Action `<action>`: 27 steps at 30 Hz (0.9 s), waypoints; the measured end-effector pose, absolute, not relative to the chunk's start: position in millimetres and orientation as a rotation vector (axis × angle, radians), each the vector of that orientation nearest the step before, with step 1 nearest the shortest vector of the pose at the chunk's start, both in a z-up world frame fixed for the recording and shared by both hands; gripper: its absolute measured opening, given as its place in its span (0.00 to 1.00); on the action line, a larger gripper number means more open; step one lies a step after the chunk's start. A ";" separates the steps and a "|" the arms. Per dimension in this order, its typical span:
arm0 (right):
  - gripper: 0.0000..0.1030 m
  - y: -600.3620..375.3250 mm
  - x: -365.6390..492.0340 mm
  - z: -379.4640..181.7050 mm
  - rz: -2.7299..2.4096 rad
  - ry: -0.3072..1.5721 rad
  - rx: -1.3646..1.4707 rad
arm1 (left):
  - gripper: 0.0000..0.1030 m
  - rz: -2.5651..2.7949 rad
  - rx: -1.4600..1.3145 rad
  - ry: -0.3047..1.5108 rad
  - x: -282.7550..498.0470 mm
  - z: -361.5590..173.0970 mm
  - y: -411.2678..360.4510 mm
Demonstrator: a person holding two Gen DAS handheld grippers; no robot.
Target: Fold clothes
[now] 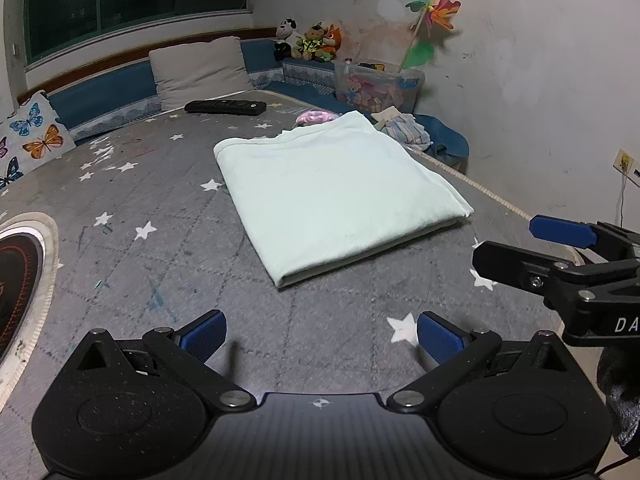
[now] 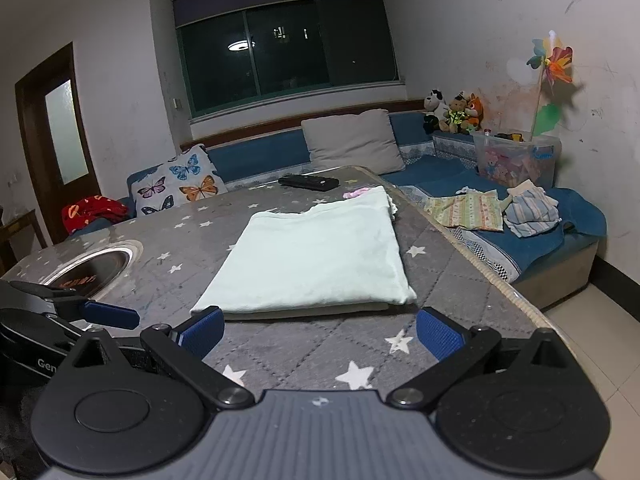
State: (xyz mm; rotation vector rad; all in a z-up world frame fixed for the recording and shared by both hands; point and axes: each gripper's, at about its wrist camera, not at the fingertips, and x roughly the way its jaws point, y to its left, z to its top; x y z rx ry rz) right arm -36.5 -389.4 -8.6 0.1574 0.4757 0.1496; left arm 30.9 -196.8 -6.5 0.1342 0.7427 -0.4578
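Clothes for this job come down to one pale green folded garment (image 1: 336, 196), lying flat on the grey star-print table (image 1: 160, 280), apart from both claws. Your left claw (image 1: 320, 336) hangs low over the table's near part, its blue pads spread wide with nothing between them; only the pads and the black linkage show, and the hand holding it is out of sight. Your right claw (image 2: 320, 332) is likewise spread wide and empty, pointing at the garment's near folded edge, which sits just beyond its fingertips. In the left wrist view the right claw enters from the right edge and is cut off, with only one blue pad and part of the black frame visible. In the right wrist view the left claw is similarly cropped at the left edge.

Outward from there, the garment's layers are stacked, so you cannot tell what kind of clothing it is. Behind it, something pink (image 1: 314, 117) peeks out, mostly hidden. A black remote-like object (image 1: 226, 107) lies farther back on the table. A round dark inset (image 2: 94, 270) in the table is partly cut off in the left view. On the blue bench (image 2: 560, 216) to the right, small striped clothes (image 2: 530, 210) lie crumpled, hard to make out.
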 end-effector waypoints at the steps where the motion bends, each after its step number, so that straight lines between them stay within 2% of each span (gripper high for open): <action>1: 1.00 -390.7 -36.3 -9.1 0.152 0.475 0.162 | 1.00 -0.459 0.134 0.741 31.5 -6.2 -198.0; 27: 1.00 -374.4 -79.0 -17.3 0.115 0.392 0.185 | 1.00 -0.441 0.168 0.717 6.1 -11.4 -180.7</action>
